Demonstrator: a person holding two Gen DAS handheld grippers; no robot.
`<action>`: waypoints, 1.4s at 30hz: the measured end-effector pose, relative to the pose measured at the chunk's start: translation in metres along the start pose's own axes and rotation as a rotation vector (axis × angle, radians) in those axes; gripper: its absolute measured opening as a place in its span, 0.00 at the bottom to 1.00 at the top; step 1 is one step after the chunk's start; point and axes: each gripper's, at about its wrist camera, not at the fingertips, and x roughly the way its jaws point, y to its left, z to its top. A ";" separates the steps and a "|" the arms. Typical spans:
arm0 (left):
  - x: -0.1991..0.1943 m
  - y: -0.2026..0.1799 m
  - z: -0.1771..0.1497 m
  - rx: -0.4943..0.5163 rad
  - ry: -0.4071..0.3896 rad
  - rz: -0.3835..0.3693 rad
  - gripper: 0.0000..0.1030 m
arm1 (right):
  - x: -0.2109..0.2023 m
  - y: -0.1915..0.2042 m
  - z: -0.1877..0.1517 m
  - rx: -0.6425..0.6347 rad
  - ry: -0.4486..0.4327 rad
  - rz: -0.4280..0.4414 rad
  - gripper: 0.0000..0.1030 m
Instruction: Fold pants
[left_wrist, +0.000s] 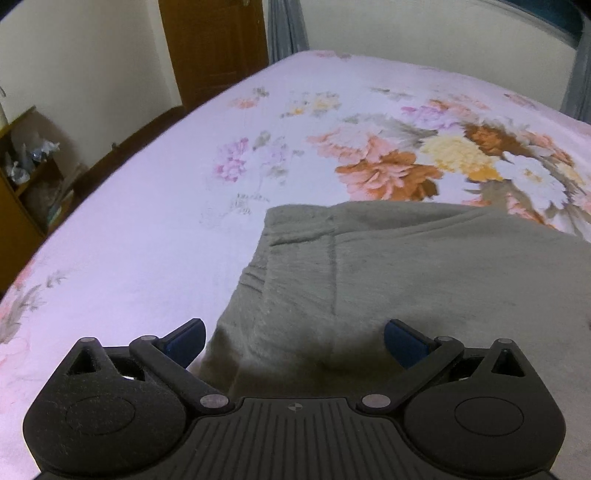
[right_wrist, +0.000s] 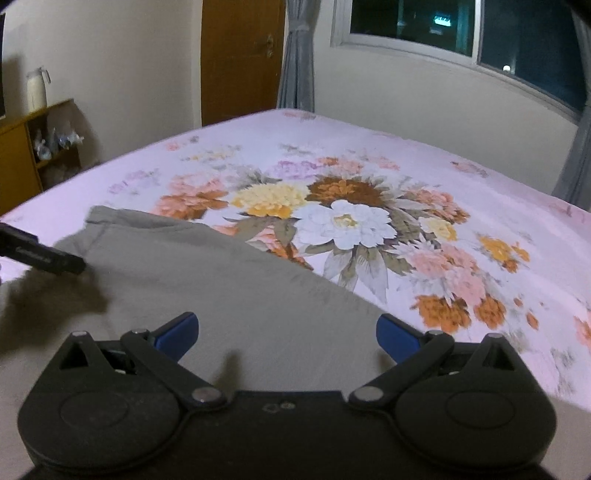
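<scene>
Grey pants (left_wrist: 424, 280) are seen spread on the floral bed sheet (left_wrist: 155, 229), filling the lower right of the left wrist view and the lower left of the right wrist view; their near part is cut off behind both devices.

Left tongs (left_wrist: 294, 341) are spread wide above the pants, nothing between the blue pads. Right tongs (right_wrist: 287, 338) are likewise wide and hold nothing, over the fabric near its right edge.

A wooden shelf unit (right_wrist: 22, 147) is noted at mid left of the right wrist view; its open compartment holds pale crumpled items, too blurred to identify. A white lidded jug (right_wrist: 37, 88) stands on top.

A dark bar (right_wrist: 40, 253) enters from the left edge over the pants; most of it is cut off.
</scene>
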 end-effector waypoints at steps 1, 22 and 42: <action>0.005 0.002 0.001 -0.004 0.000 -0.011 1.00 | 0.009 -0.003 0.003 -0.006 0.013 -0.002 1.00; 0.039 0.016 0.001 -0.019 0.008 -0.125 0.82 | 0.074 0.004 0.017 -0.140 0.124 0.118 0.10; -0.122 0.060 -0.089 -0.084 -0.076 -0.189 0.50 | -0.152 0.111 -0.116 -0.154 -0.007 0.165 0.09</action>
